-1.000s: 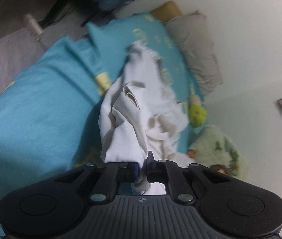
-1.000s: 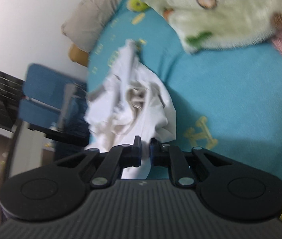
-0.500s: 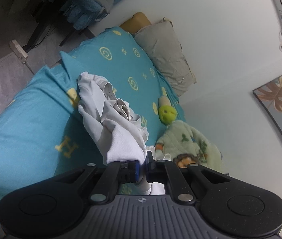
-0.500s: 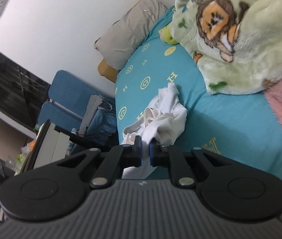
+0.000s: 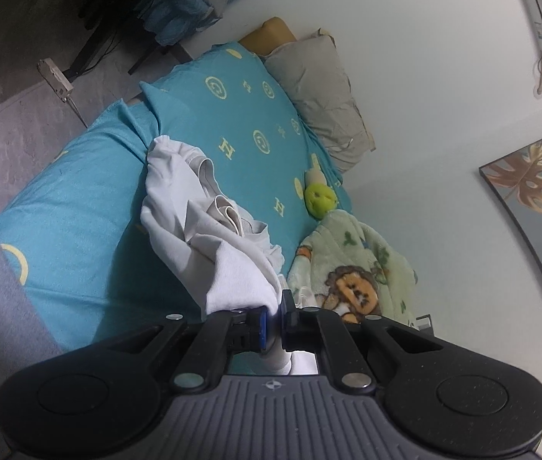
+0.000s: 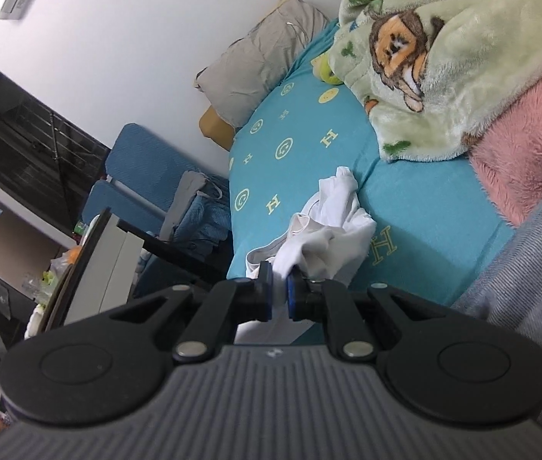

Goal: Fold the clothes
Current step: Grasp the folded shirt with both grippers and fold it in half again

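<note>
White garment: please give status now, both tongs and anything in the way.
Left tongs shut on white garment. Right tongs shut on it too. Garment bunched, unfolded, far end on teal bedsheet. Green lion blanket lies close beside it.

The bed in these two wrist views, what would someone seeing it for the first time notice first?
First, the white garment, bunched and hanging from both grippers: the left gripper and the right gripper are each shut on a corner of it, above the turquoise bedsheet. Next, the green lion blanket heaped toward the wall side, with a pink blanket beside it and a grey pillow at the head.
</note>
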The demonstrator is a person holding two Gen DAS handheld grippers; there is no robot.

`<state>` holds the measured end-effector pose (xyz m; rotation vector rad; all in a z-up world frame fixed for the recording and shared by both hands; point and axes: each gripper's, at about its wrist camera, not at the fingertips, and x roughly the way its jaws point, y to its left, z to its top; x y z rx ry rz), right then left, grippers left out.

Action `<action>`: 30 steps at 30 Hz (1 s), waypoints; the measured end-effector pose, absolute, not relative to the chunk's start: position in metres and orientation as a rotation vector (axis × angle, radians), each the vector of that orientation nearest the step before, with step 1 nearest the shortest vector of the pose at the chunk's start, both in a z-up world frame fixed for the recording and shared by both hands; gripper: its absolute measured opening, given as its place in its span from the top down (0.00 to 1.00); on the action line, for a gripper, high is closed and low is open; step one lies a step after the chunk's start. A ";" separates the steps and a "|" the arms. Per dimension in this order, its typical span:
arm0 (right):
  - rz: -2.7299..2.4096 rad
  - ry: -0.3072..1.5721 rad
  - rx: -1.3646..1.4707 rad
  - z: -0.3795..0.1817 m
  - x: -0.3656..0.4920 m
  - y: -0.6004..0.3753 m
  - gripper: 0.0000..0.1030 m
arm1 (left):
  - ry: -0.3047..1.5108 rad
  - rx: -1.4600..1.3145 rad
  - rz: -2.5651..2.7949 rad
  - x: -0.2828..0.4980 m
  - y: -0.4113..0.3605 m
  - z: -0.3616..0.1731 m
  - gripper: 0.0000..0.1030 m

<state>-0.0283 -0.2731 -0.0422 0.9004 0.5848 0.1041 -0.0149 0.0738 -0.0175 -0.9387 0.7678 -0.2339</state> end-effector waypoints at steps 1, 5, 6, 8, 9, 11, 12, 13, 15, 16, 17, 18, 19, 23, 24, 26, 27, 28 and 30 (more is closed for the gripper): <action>0.102 0.590 0.906 -0.045 -0.024 -0.274 0.90 | 0.773 -0.941 -0.228 -0.009 0.073 -0.019 0.93; 0.092 0.614 0.927 -0.057 0.002 -0.276 0.90 | 0.793 -0.952 -0.207 0.019 0.071 -0.026 0.92; 0.090 0.619 0.930 -0.060 0.010 -0.277 0.90 | 0.794 -0.959 -0.203 0.029 0.072 -0.029 0.92; 0.087 0.627 0.934 -0.063 0.030 -0.277 0.90 | 0.793 -0.968 -0.193 0.048 0.071 -0.033 0.92; 0.086 0.630 0.934 -0.064 0.040 -0.277 0.90 | 0.790 -0.969 -0.188 0.059 0.071 -0.034 0.92; 0.080 0.634 0.927 -0.065 0.064 -0.277 0.90 | 0.782 -0.960 -0.177 0.082 0.070 -0.035 0.92; 0.074 0.637 0.920 -0.065 0.077 -0.276 0.90 | 0.781 -0.951 -0.169 0.096 0.069 -0.036 0.92; 0.068 0.641 0.914 -0.066 0.089 -0.275 0.90 | 0.783 -0.942 -0.159 0.110 0.067 -0.037 0.92; 0.054 0.655 0.912 -0.071 0.116 -0.275 0.90 | 0.792 -0.926 -0.137 0.138 0.065 -0.041 0.92; 0.047 0.663 0.913 -0.074 0.129 -0.275 0.90 | 0.797 -0.914 -0.129 0.152 0.065 -0.044 0.92; 0.042 0.671 0.910 -0.077 0.141 -0.274 0.90 | 0.802 -0.903 -0.120 0.165 0.064 -0.048 0.92; 0.036 0.680 0.906 -0.081 0.153 -0.274 0.90 | 0.806 -0.892 -0.113 0.178 0.063 -0.052 0.92; 0.031 0.688 0.901 -0.086 0.165 -0.274 0.90 | 0.808 -0.881 -0.109 0.190 0.062 -0.057 0.92; 0.032 0.719 0.881 -0.108 0.204 -0.275 0.90 | 0.789 -0.840 -0.110 0.226 0.060 -0.080 0.92; 0.036 0.725 0.884 -0.114 0.211 -0.276 0.90 | 0.780 -0.830 -0.113 0.234 0.059 -0.086 0.92; 0.043 0.736 0.887 -0.125 0.226 -0.278 0.90 | 0.763 -0.810 -0.116 0.248 0.058 -0.099 0.92; 0.052 0.740 0.875 -0.129 0.233 -0.277 0.90 | 0.754 -0.804 -0.112 0.251 0.058 -0.106 0.92; 0.060 0.745 0.863 -0.133 0.240 -0.277 0.90 | 0.745 -0.802 -0.107 0.255 0.059 -0.112 0.92; 0.081 0.747 0.844 -0.139 0.250 -0.274 0.90 | 0.729 -0.788 -0.096 0.261 0.060 -0.122 0.92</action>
